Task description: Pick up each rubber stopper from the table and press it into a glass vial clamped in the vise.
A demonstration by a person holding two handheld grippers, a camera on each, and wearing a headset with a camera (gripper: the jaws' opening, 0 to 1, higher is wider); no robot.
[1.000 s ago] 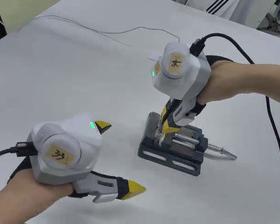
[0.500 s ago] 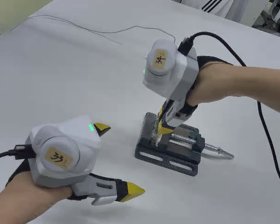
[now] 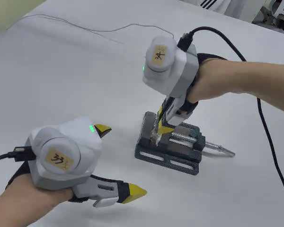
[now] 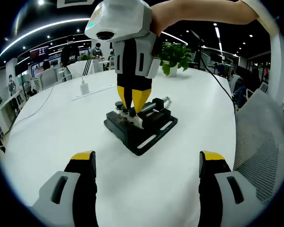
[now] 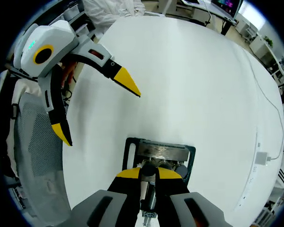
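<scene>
A dark metal vise (image 3: 166, 154) stands on the white table. My right gripper (image 3: 159, 132) points steeply down into it, its yellow tips nearly together. In the right gripper view the jaws (image 5: 149, 174) pinch a dark rubber stopper (image 5: 148, 169) at the vise (image 5: 160, 150); a second dark stopper (image 5: 181, 169) sits beside it. Glass vials (image 4: 137, 121) show pale between the vise's jaws under the right gripper (image 4: 134, 103). My left gripper (image 3: 120, 160) hovers open and empty near the table's front left, well apart from the vise (image 4: 141, 128).
The vise's screw handle (image 3: 218, 150) sticks out to the right. A black cable (image 3: 270, 142) trails from the right gripper across the table. A thin white wire (image 3: 85, 29) and a charger (image 4: 83, 87) lie at the far side. An office chair (image 4: 262, 142) stands near the table's edge.
The right gripper has leaned slightly left and stayed down on the vise with its tips together. The left gripper has held still. The head camera has drifted a little.
</scene>
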